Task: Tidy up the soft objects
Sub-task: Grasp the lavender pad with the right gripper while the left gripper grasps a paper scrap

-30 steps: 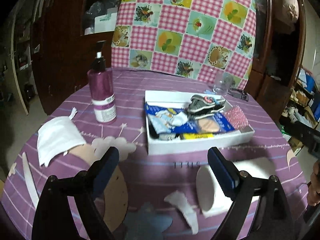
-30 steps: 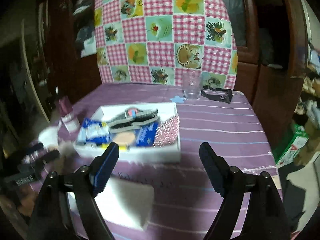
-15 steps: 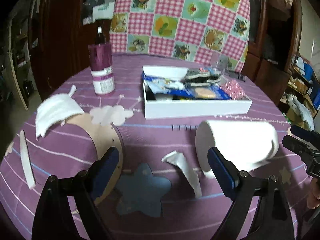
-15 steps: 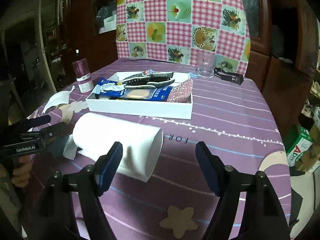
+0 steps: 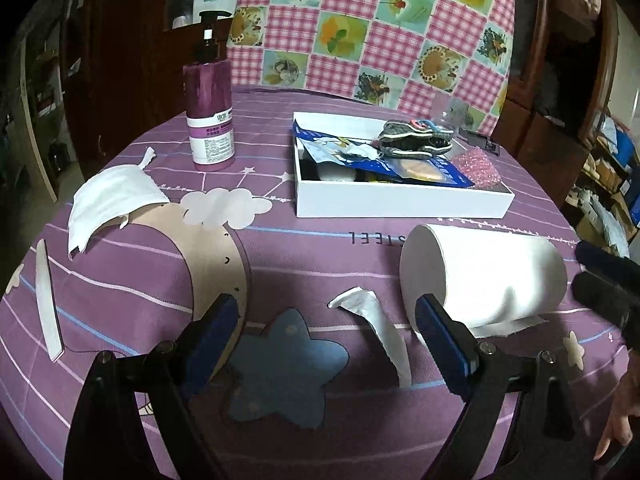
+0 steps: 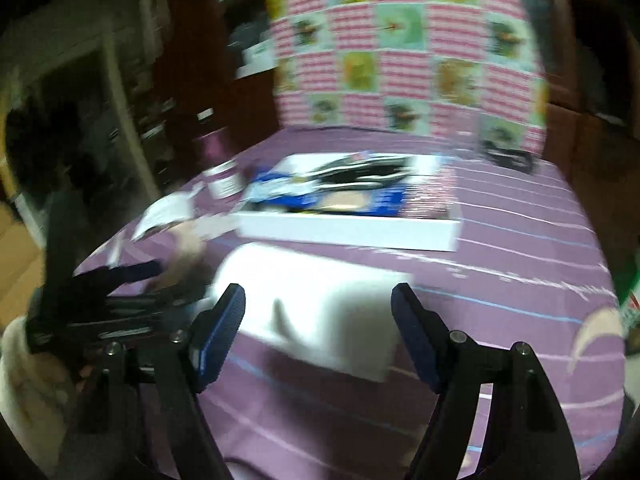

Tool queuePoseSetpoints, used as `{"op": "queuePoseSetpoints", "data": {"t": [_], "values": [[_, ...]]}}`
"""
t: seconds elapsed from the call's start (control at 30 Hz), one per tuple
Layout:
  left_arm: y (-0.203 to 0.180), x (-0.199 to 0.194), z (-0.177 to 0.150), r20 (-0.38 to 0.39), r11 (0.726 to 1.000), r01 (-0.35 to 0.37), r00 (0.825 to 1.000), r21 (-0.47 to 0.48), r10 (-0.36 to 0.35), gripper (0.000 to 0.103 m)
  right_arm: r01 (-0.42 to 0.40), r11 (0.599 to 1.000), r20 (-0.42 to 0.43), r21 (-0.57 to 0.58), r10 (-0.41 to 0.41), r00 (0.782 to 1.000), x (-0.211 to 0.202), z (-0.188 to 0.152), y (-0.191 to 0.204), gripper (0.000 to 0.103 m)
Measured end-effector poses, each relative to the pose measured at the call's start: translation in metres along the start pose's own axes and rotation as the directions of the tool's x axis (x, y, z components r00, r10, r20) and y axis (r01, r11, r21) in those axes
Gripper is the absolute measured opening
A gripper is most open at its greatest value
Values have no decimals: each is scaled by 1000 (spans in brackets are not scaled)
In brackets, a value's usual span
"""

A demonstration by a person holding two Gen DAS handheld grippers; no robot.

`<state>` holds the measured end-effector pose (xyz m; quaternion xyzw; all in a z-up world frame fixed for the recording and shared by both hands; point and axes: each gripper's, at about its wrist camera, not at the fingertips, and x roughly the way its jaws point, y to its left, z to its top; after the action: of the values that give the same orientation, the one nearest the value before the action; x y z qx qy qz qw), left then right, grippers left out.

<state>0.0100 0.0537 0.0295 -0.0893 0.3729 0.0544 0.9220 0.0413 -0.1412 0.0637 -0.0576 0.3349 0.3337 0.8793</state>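
A white paper towel roll (image 5: 486, 274) lies on its side on the purple tablecloth; it also shows blurred in the right wrist view (image 6: 316, 304). My left gripper (image 5: 326, 330) is open and empty, low over the cloth, with a torn white paper scrap (image 5: 380, 324) between its fingers and the roll by its right finger. My right gripper (image 6: 320, 328) is open and empty, close behind the roll. A white face mask (image 5: 110, 200) lies at the left. A white box (image 5: 400, 200) holds socks, packets and a pink sponge.
A purple pump bottle (image 5: 210, 120) stands behind the mask. A white strip (image 5: 48, 304) lies at the table's left edge. A clear glass (image 5: 452, 110) and a black clip (image 5: 480, 140) sit behind the box. A chequered chair back (image 5: 372, 28) rises at the far side.
The left gripper has lowered and come closer to the scrap and roll. The right gripper has moved in on the roll, and its view is now motion-blurred.
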Motion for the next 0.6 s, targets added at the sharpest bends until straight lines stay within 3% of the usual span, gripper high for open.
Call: {"op": "queuePoseSetpoints", "data": {"t": [0.13, 0.27, 0.6], "values": [[2, -3, 0, 6, 1000, 5, 1000, -8, -5, 91, 25, 993, -84, -117, -35, 996, 28, -2, 29, 77], [6, -6, 1, 9, 999, 19, 1000, -29, -18, 91, 86, 976, -65, -200, -101, 993, 35, -6, 42, 80], [8, -9, 0, 13, 999, 22, 1000, -40, -21, 91, 149, 969, -34, -196, -159, 987, 29, -11, 37, 80]]}}
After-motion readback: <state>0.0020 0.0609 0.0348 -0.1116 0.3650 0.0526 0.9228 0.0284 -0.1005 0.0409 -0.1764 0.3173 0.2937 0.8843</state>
